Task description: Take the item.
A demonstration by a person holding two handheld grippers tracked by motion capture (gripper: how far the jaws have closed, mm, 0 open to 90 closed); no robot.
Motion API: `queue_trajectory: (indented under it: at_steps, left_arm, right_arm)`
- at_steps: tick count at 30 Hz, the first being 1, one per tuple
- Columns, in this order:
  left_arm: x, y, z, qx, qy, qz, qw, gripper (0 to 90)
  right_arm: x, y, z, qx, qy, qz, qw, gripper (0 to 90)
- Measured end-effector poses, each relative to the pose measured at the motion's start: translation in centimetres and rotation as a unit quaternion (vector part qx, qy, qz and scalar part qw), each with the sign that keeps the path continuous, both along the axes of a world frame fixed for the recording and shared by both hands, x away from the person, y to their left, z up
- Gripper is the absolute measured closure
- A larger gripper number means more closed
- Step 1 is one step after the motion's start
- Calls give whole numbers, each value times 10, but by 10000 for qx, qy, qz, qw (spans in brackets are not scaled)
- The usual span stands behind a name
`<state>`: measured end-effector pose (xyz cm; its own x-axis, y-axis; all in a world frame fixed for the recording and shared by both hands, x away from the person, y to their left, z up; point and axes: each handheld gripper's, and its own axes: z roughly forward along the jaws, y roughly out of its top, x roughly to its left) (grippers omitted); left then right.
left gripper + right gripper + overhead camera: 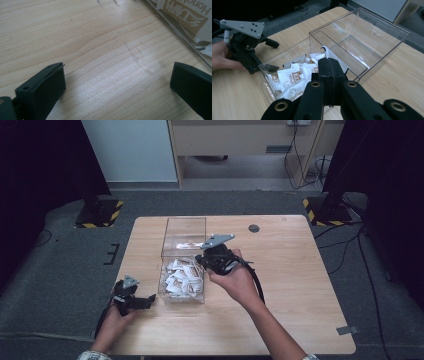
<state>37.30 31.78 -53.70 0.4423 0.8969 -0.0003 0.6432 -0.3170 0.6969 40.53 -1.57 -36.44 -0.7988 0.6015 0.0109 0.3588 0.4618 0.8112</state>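
two compartments make up the clear plastic box [184, 262], which is the landmark for everything else. under it lies the wooden table [295, 285], bare on all sides of the box. the far compartment of the box holds little or nothing apart from a bright reflection; the near compartment is heaped with small white and brown paper packets [183, 276].

the right gripper [204, 260] hangs at the right rim of the box, over the near compartment, held up by the person's right hand [236, 281]. in the right gripper view its jaws are pressed flat together, and a thin white paper edge [324, 51] stands up just beyond their tips. it looks as if one packet is pinched there, but i cannot tell for sure whether that paper is in the grip or just standing in the heap behind.

the left gripper [150, 299] rests on the table just left of the box's near corner, apart from it. the left gripper view shows its jaws spread wide with only wood grain between them, and the box wall with a packet behind it at the upper right.

by my reading, the work in hand is taking a packet out of the near compartment, at the lift stage. next, the right gripper would need to rise straight up clear of the rim, keeping its clench, before carrying anything sideways; if the tips come up bare, it calls for another dip into the heap.
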Motion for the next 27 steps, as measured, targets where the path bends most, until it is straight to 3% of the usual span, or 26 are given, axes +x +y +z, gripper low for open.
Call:
queue_trajectory:
  at_steps: [19,27]
  left_arm:
    - [0,0,0,-1,-1,0,10000,0]
    - [0,0,0,0,0,0,10000,0]
  right_arm:
    - [4,-24,6,9,-108,-247,9996,900]
    - [6,-43,6,11,-171,-415,9990,900]
